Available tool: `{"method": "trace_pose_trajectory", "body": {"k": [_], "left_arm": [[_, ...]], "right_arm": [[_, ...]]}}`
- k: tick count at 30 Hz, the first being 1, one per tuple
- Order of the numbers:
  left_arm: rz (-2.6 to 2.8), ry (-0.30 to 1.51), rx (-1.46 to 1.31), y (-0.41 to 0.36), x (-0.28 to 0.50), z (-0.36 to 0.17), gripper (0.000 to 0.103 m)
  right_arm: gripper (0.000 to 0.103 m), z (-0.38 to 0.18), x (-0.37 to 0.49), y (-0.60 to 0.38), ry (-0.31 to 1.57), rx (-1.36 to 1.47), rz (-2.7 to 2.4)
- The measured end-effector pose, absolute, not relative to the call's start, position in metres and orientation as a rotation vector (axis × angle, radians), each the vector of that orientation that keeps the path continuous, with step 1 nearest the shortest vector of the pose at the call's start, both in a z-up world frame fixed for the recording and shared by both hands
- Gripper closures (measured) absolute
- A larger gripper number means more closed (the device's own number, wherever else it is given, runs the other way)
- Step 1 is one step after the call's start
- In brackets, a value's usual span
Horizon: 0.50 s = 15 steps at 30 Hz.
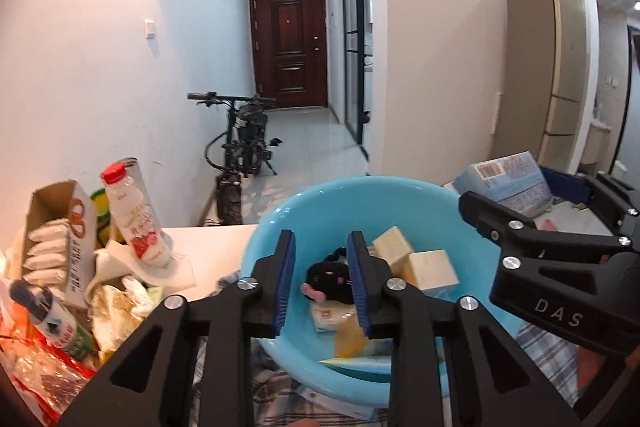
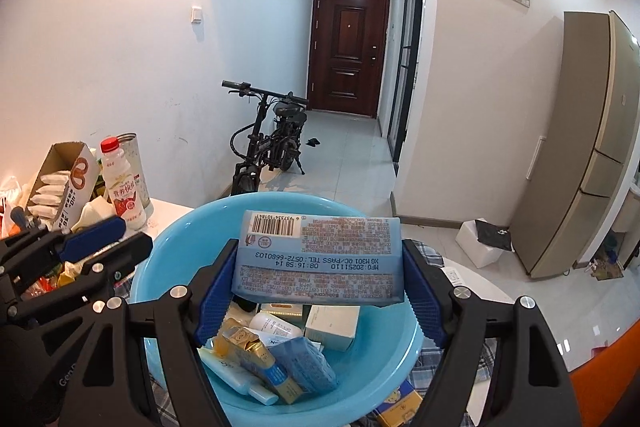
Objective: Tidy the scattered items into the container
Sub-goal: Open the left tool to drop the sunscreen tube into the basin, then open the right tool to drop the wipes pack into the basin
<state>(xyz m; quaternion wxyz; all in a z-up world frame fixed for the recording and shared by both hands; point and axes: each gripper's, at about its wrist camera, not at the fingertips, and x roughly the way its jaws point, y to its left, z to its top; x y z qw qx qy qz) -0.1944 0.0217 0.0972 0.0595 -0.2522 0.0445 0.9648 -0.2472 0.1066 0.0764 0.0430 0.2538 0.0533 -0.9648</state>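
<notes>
A light-blue basin [image 1: 320, 195] [image 2: 380, 367] sits on a checked cloth and holds several boxes, a tube [image 2: 236, 375] and a black plush toy [image 1: 328, 279]. My left gripper [image 1: 321, 279] [image 2: 116, 241] hangs over the basin's near-left rim. Its blue pads stand a narrow gap apart and press on nothing; the toy lies in the basin beyond them. My right gripper [image 2: 320, 267] [image 1: 516, 195] is shut on a pale-blue wipes pack [image 2: 320, 255] [image 1: 508, 179]. It holds the pack level above the basin's middle.
Left of the basin, clutter covers the white table [image 1: 216, 247]: a red-capped milk bottle [image 1: 136, 223] [image 2: 122, 195], an open carton of white packets [image 1: 56, 239] [image 2: 60, 187], a small bottle [image 1: 52, 319], a red bag [image 1: 40, 367]. A yellow box [image 2: 400, 407] lies by the basin's near right.
</notes>
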Motion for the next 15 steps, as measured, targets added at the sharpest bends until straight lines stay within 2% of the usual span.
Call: {"method": "trace_pose_trajectory", "body": {"k": [2, 4, 10, 15], "left_arm": [[2.960, 0.179, -0.755, 0.020, -0.195, 0.098, 0.024], [3.043, 0.225, -0.727, 0.017, -0.194, 0.100, 0.001], [3.061, 0.178, -0.746, 0.003, -0.198, 0.104, 0.000], [3.111, 0.217, -0.744, 0.000, -0.200, 0.106, 0.000]], "right_arm": [[0.026, 0.077, -0.249, 0.106, 0.170, 0.780, -2.954], [0.026, 0.077, -0.252, 0.106, 0.187, 0.779, -2.979], [0.026, 0.078, -0.256, 0.111, 0.144, 0.773, -2.970], [0.026, 0.077, -0.253, 0.108, 0.148, 0.767, -2.967]]}}
